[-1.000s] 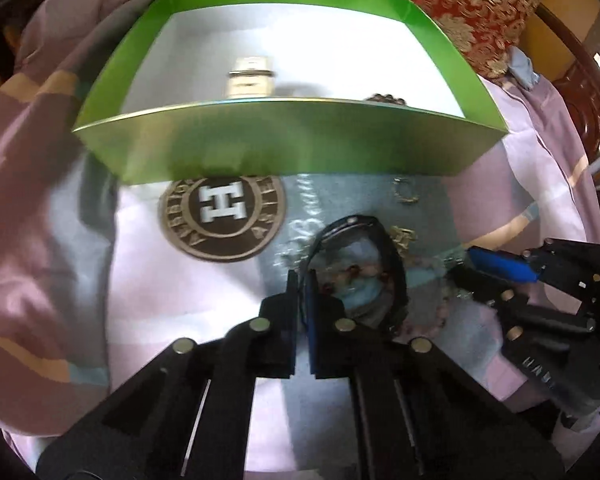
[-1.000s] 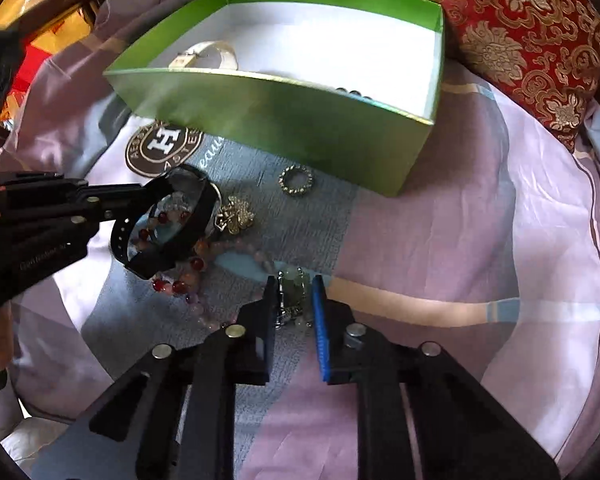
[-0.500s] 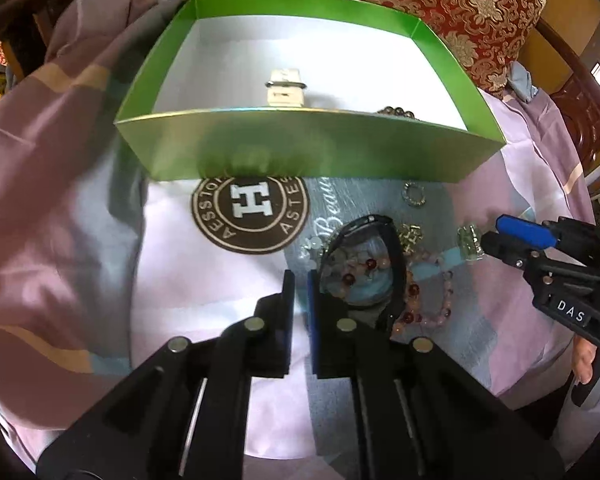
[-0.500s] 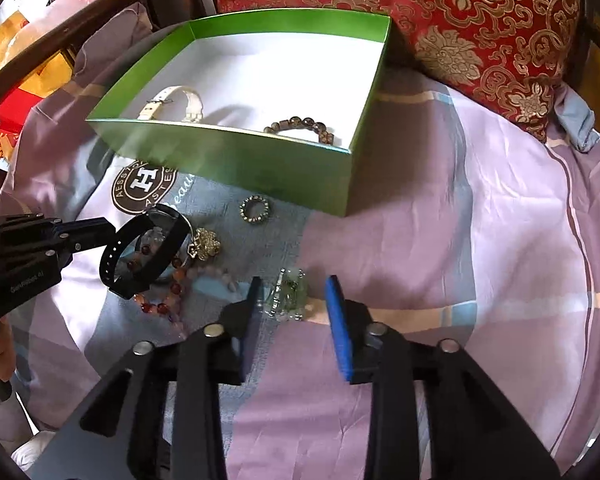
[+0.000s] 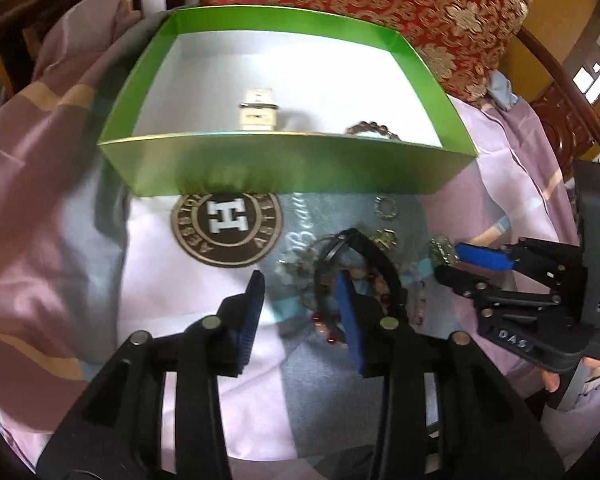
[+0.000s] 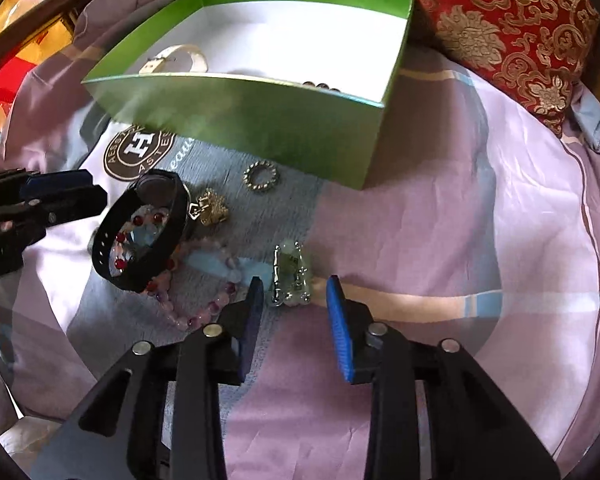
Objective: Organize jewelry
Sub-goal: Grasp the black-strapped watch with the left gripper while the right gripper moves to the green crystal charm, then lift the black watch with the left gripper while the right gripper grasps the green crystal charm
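A green box [image 5: 284,168] [image 6: 260,120] holds a cream watch [image 5: 258,114] [image 6: 176,58] and a brown bead bracelet [image 5: 370,128]. In front of it on the cloth lie a black watch [image 6: 144,228] [image 5: 364,264], a pink and red bead bracelet [image 6: 204,312], a gold charm [image 6: 212,208], a silver ring [image 6: 261,176] [image 5: 386,210] and a green-silver clasp piece [image 6: 292,276] [image 5: 442,250]. My left gripper [image 5: 300,308] is open, its right finger by the black watch. My right gripper [image 6: 296,316] is open just short of the clasp piece.
A lilac and grey cloth with a round brown H logo [image 5: 226,228] covers the surface. A red and gold cushion [image 6: 500,20] lies behind the box. Dark wooden furniture [image 5: 560,92] stands at the right.
My left gripper has opened and let go of the black watch, which now rests on the beads. My right gripper has opened wider around the clasp piece.
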Demonstrator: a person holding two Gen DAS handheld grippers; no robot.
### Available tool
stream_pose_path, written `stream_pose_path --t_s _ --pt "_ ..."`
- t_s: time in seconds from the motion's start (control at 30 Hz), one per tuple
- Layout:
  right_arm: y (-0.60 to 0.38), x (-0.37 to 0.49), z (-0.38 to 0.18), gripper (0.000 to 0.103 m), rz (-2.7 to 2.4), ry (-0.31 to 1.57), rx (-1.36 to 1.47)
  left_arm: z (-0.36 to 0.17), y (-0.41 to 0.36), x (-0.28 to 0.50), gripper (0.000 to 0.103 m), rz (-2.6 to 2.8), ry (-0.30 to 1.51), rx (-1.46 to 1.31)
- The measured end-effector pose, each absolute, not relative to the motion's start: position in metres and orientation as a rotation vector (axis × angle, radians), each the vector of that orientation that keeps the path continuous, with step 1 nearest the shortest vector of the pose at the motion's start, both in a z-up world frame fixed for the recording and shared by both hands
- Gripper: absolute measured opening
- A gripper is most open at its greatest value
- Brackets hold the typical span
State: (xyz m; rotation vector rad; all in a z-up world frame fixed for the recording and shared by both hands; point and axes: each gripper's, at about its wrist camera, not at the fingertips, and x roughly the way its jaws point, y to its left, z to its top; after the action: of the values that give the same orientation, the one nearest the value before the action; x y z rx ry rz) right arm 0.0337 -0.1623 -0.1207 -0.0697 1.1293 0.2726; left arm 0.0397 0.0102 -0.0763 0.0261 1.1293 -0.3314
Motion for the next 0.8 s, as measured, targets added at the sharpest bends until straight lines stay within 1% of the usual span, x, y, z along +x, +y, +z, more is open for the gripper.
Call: stream_pose_path --t_s 0.03,0.17,0.3,0.37,0.4,0.43,0.47,0.5,0.53,0.57,0.73,0.77,0.8 --pt "-0.161 0.034 -0.121 0.018 0.275 1.132 -0.071 -0.077 0.008 0.039 0.038 -0.336 1.132 0.032" --pt "-0.165 0.032 -0.114 0.008 0.282 1.106 -0.051 -0.085 -0.002 0.038 0.040 -0.357 1.159 0.051" --pt "-0.171 0.033 -0.114 0.009 0.276 1.113 -0.028 -0.096 -0.008 0.039 0.040 -0.364 1.189 0.059" --pt "-0.173 0.035 -0.117 0.011 0.267 1.129 -0.015 -0.104 -0.011 0.041 0.040 -0.357 1.209 0.068" --pt "-0.176 0.036 -0.118 0.021 0.266 1.133 -0.002 -0.107 -0.011 0.042 0.040 -0.353 1.215 0.072" --pt "-0.177 0.036 -0.117 0.034 0.265 1.126 0.008 -0.108 -0.012 0.043 0.040 -0.353 1.213 0.070" --pt "-0.178 0.036 -0.115 0.043 0.263 1.112 0.017 -0.108 -0.011 0.043 0.037 -0.353 1.212 0.063" --pt "-0.178 0.035 -0.112 0.045 0.265 1.095 0.021 -0.108 -0.011 0.044 0.034 -0.343 1.211 0.065" --pt "-0.178 0.034 -0.109 0.046 0.271 1.080 0.025 -0.108 -0.010 0.044 0.024 -0.331 1.210 0.072" --pt "-0.176 0.034 -0.108 0.046 0.275 1.069 0.029 -0.109 -0.009 0.045 0.018 -0.316 1.213 0.079" --pt "-0.162 0.039 -0.109 0.046 0.271 1.037 -0.017 -0.107 -0.003 0.047 0.012 -0.319 1.208 0.059" --pt "-0.159 0.041 -0.112 0.042 0.272 1.044 -0.033 -0.107 -0.003 0.047 0.012 -0.322 1.207 0.060" --pt "-0.153 0.043 -0.116 0.036 0.274 1.056 -0.052 -0.105 -0.003 0.047 0.012 -0.321 1.204 0.061"
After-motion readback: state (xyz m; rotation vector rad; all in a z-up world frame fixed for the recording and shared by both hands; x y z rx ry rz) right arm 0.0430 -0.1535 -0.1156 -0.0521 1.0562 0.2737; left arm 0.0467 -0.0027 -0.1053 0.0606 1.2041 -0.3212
